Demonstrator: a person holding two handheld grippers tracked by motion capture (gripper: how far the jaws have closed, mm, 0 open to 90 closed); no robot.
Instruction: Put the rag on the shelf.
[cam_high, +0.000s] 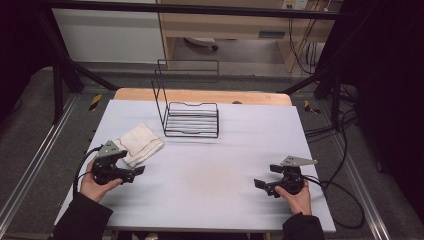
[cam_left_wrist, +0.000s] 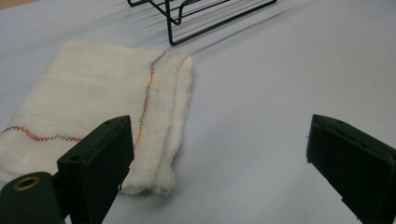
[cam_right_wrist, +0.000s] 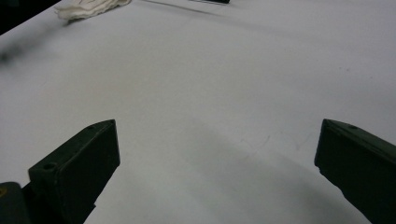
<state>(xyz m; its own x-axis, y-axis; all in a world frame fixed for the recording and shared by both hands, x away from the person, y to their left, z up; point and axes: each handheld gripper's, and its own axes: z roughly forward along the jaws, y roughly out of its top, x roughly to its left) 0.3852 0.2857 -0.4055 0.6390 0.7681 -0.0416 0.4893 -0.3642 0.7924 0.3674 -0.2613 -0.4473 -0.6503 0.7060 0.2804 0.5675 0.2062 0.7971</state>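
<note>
A folded white cloth (cam_high: 140, 144) with coloured zigzag stitching lies on the left of the table; it shows large in the left gripper view (cam_left_wrist: 93, 102) and small in the right gripper view (cam_right_wrist: 88, 7). My left gripper (cam_high: 136, 174) rests just in front of it, held in a hand, jaws pointing right. It is open (cam_left_wrist: 217, 140), its left jaw over the cloth's near edge and nothing between the jaws. My right gripper (cam_high: 266, 176) is at the front right, held in the other hand. It stands open (cam_right_wrist: 217, 135) over bare table.
A black wire rack (cam_high: 190, 117) stands at the table's middle back, just past the cloth (cam_left_wrist: 196, 18). The table (cam_high: 210, 165) has a pale lilac cover. Black cables trail off its right side (cam_high: 345, 200), and dark frame posts stand behind.
</note>
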